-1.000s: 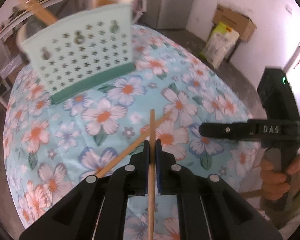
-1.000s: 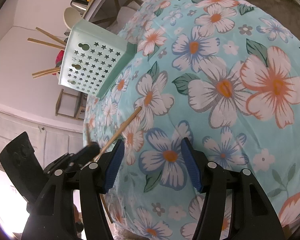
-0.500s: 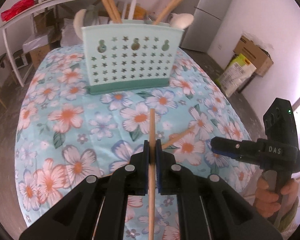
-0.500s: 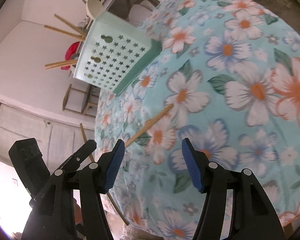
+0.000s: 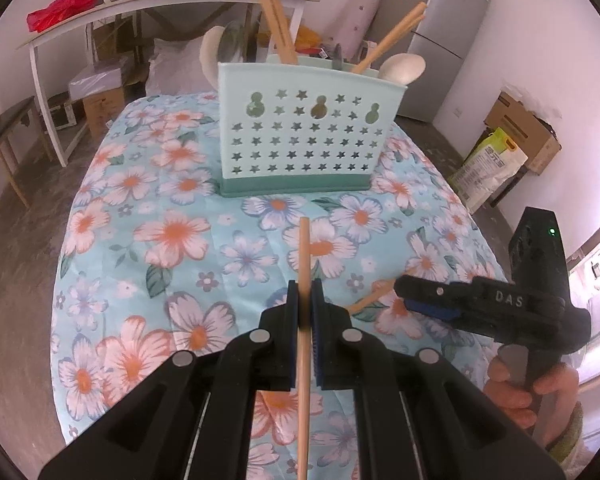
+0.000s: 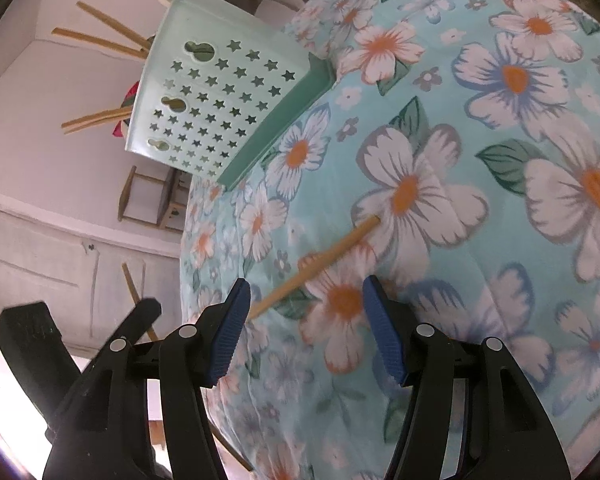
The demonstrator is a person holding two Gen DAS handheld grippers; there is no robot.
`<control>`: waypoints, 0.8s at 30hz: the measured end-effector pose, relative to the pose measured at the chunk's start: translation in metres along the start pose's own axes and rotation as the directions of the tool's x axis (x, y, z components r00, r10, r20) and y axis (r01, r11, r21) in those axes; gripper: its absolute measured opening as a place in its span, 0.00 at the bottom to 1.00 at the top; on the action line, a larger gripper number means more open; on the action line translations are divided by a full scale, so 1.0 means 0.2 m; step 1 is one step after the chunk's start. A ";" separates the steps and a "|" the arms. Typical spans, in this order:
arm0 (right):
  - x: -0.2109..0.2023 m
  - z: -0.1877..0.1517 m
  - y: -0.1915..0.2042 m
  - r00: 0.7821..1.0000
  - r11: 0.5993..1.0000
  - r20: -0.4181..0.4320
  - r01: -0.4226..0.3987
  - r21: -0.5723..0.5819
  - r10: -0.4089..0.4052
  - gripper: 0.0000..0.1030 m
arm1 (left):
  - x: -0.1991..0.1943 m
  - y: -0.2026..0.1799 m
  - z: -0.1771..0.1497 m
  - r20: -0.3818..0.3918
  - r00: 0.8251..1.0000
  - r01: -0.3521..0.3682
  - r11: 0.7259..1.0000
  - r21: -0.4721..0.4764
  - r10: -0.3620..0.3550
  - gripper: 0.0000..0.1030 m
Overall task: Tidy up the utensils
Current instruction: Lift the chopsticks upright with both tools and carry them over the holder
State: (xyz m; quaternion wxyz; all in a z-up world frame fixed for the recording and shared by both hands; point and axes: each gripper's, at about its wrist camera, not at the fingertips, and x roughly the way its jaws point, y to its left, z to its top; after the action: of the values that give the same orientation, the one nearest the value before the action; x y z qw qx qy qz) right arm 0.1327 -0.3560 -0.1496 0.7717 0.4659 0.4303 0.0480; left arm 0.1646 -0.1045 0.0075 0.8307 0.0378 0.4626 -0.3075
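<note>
My left gripper [image 5: 305,300] is shut on a wooden chopstick [image 5: 305,256] that points toward the mint utensil holder [image 5: 304,136] at the table's far side. The holder has star holes and carries several chopsticks and two white spoons. A second chopstick [image 6: 320,266] lies on the floral cloth, and my right gripper [image 6: 306,300] stands open just above it, the stick's near end by the left pad. In the left wrist view the right gripper [image 5: 424,300] comes in from the right, over that lying chopstick [image 5: 374,294]. In the right wrist view the left gripper [image 6: 148,306] shows at lower left with its stick [image 6: 130,280].
The table under the floral cloth [image 5: 172,240] drops off at both sides. Behind the holder stand a white shelf table [image 5: 140,4], boxes and a fridge [image 5: 452,32]. A sack [image 5: 488,168] and a cardboard box [image 5: 524,132] sit on the floor at the right.
The left gripper rolled upright and pulled back with its chopstick, so the holder now faces it squarely. The right gripper slid in over the lying chopstick.
</note>
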 end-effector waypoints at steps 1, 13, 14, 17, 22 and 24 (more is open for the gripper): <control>0.01 0.01 0.00 1.000 1.000 0.004 -0.005 0.007 0.005 0.55 | 0.00 0.00 0.00 -0.001 1.000 0.000 1.000 -0.002 0.000 0.05; 0.11 0.10 0.02 0.998 0.997 0.064 -0.017 0.081 0.012 0.45 | 0.03 0.02 0.00 -0.013 1.000 0.002 1.000 -0.014 -0.002 0.05; 0.12 0.10 0.02 0.998 0.996 0.069 -0.015 0.084 0.009 0.43 | 0.03 0.03 0.00 -0.014 1.000 0.001 1.000 -0.015 -0.002 0.05; 0.14 0.10 0.03 0.996 0.996 0.085 0.003 0.094 -0.011 0.35 | 0.03 0.03 0.00 -0.018 1.000 0.002 1.000 -0.021 -0.002 0.05; 0.15 0.10 -0.02 0.994 0.993 0.101 0.024 0.113 -0.036 0.15 | 0.04 0.04 0.00 -0.024 1.000 0.002 1.000 -0.026 -0.002 0.05; 0.13 0.10 -0.04 0.995 0.992 0.104 0.001 0.127 -0.014 0.13 | 0.04 0.04 0.00 -0.024 1.000 0.002 1.000 -0.028 -0.002 0.05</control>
State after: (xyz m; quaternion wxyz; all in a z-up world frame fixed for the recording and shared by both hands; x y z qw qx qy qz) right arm 0.1597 -0.3615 -0.1689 0.7622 0.5141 0.3935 -0.0067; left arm 0.1712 -0.1022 0.0002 0.8251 0.0297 0.4769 -0.3014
